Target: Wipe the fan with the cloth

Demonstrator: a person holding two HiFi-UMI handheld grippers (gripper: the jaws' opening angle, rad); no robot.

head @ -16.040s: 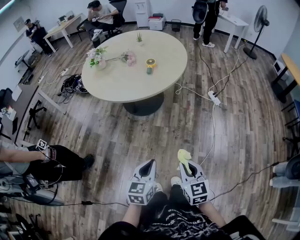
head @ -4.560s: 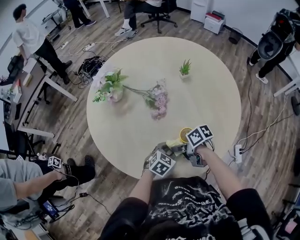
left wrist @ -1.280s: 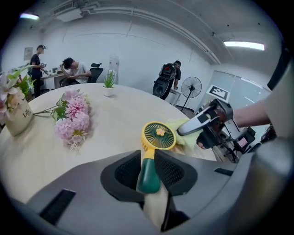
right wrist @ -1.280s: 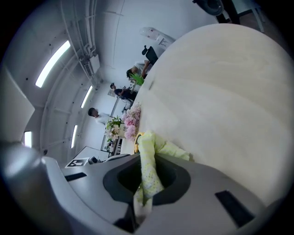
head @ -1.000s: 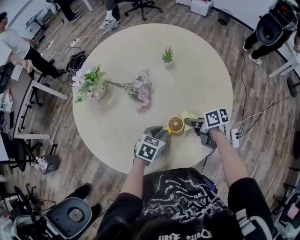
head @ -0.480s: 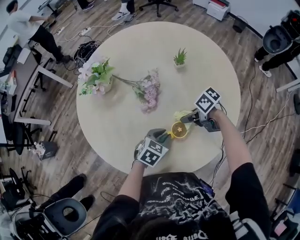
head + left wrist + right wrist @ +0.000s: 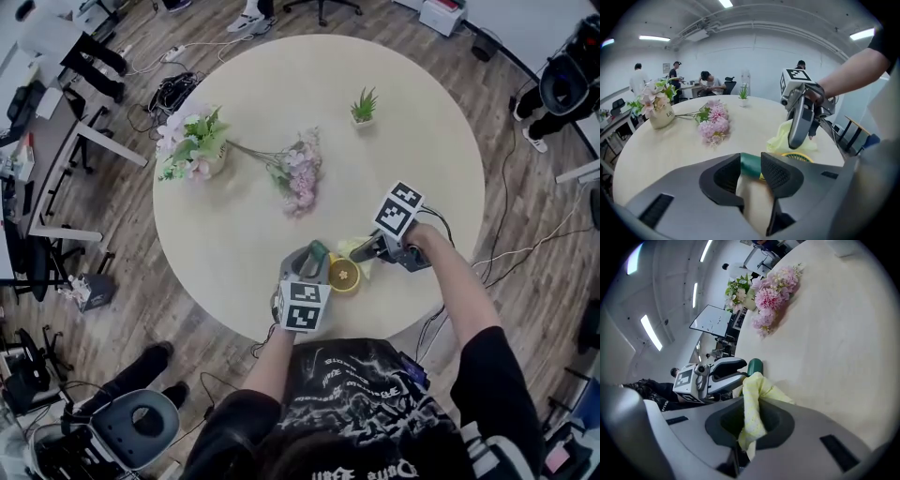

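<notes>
The small yellow fan (image 7: 343, 276) lies face up near the table's front edge. Its green handle (image 7: 750, 164) fills the gap between the pads of my left gripper (image 7: 316, 259). Those jaws have just been opening, and the handle is still between them. My right gripper (image 7: 361, 250) is shut on the pale yellow cloth (image 7: 752, 401). The cloth hangs from the jaws and rests at the fan's far right side (image 7: 354, 247). In the left gripper view the cloth (image 7: 782, 140) lies bunched just behind the fan's grille (image 7: 798, 157), under the right gripper (image 7: 800, 123).
On the round table (image 7: 281, 84) stand a vase of flowers (image 7: 192, 150) at the left, a pink flower spray (image 7: 300, 173) in the middle and a small potted plant (image 7: 364, 105) further back. Chairs, desks, people and floor cables surround the table.
The right gripper has swung left with the cloth, from the fan's right side onto its far edge. The left gripper has turned to point more straight ahead. The fan sits slightly nearer the table's edge.
</notes>
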